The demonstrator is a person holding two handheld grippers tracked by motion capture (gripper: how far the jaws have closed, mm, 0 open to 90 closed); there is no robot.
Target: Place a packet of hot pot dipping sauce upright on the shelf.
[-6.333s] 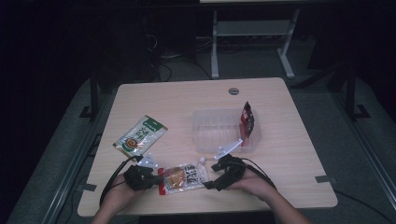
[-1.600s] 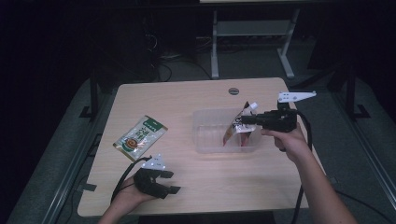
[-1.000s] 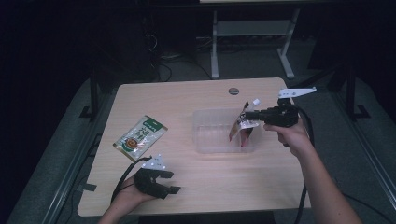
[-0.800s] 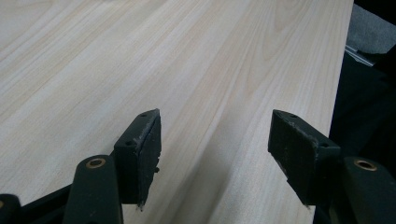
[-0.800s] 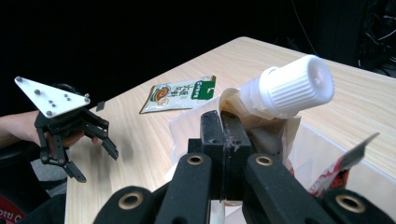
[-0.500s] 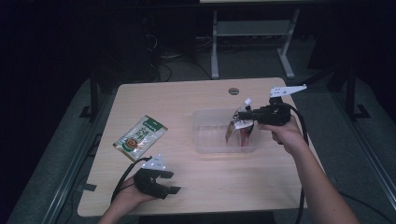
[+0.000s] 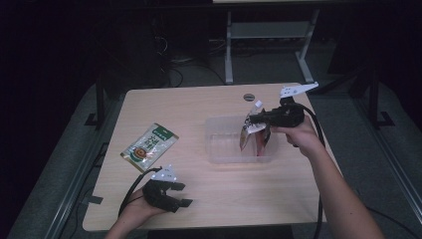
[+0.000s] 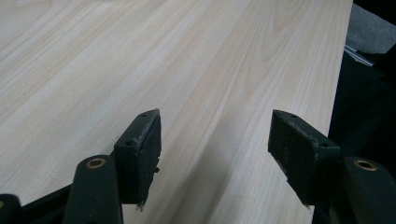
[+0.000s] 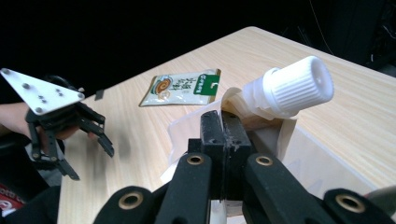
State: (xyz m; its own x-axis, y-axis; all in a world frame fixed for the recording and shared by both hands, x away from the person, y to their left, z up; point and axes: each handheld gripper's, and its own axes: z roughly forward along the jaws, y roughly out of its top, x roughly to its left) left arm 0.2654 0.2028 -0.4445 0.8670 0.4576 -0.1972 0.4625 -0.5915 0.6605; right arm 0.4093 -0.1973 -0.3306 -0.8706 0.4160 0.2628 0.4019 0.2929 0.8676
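My right gripper is shut on the top edge of a spouted pouch with a white screw cap. It holds the pouch hanging above a clear plastic tray at the table's right middle. A red packet stands in the tray's right end, just beside the pouch. In the right gripper view the jaws press together on the pouch below its spout. My left gripper rests near the front edge, open, with bare wood between its fingers. It is also visible at the left of the right gripper view.
A green soup packet lies flat on the left half of the table, also seen in the right gripper view. A round cable hole sits near the far edge. The table's front edge runs just under the left gripper.
The right gripper carried the pouch from the front of the table to above the tray, then drifted slightly left. The left gripper let go and has stayed put, open.
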